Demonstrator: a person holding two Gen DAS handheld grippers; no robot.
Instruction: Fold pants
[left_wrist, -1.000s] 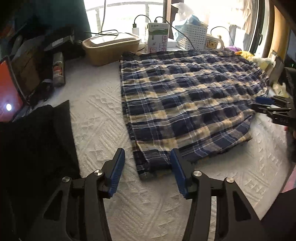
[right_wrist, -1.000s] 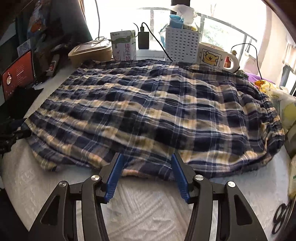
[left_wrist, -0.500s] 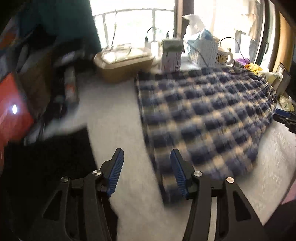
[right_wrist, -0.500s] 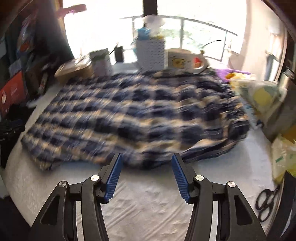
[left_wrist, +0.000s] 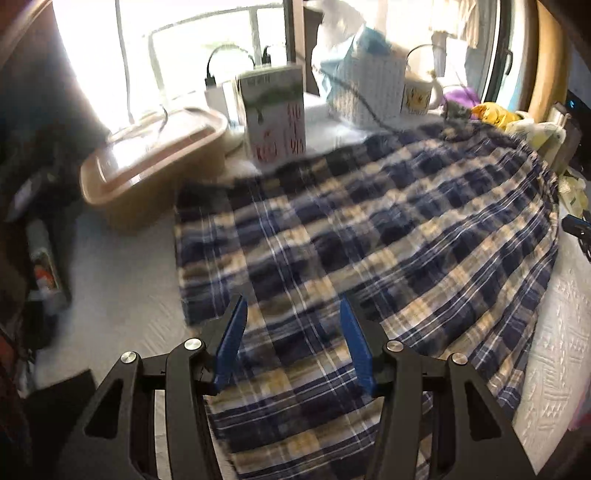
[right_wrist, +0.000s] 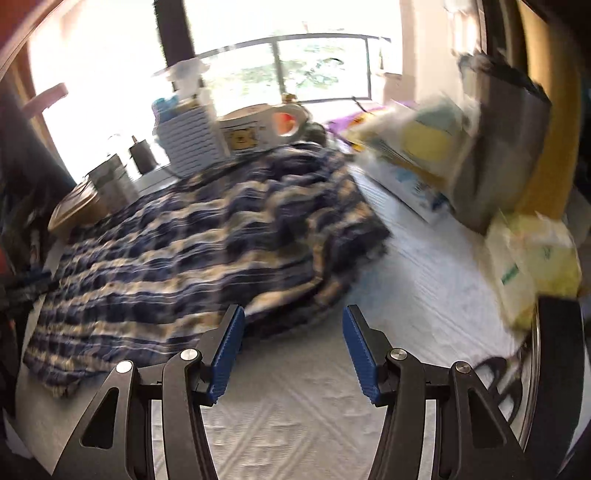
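The blue and cream plaid pants (left_wrist: 369, 243) lie spread flat on the white quilted cover (left_wrist: 122, 280). My left gripper (left_wrist: 291, 343) is open and empty, hovering over the pants' near left part. In the right wrist view the pants (right_wrist: 192, 251) lie to the left and ahead, blurred. My right gripper (right_wrist: 293, 350) is open and empty over the bare cover (right_wrist: 295, 413), just off the pants' near right edge. The right gripper's tip (left_wrist: 574, 225) shows at the far right of the left wrist view.
A tan lidded tub (left_wrist: 155, 162), a milk carton (left_wrist: 275, 114), a white basket (left_wrist: 369, 88) and a mug (left_wrist: 419, 96) stand along the window. Bags and packets (right_wrist: 461, 158) crowd the right side. Scissors (right_wrist: 498, 373) lie near right. Dark clutter (left_wrist: 40, 236) fills the left.
My left gripper has swung right and forward, from the pants' left corner to over the cloth. My right gripper has swung right, toward the pants' right end. Both stay open.
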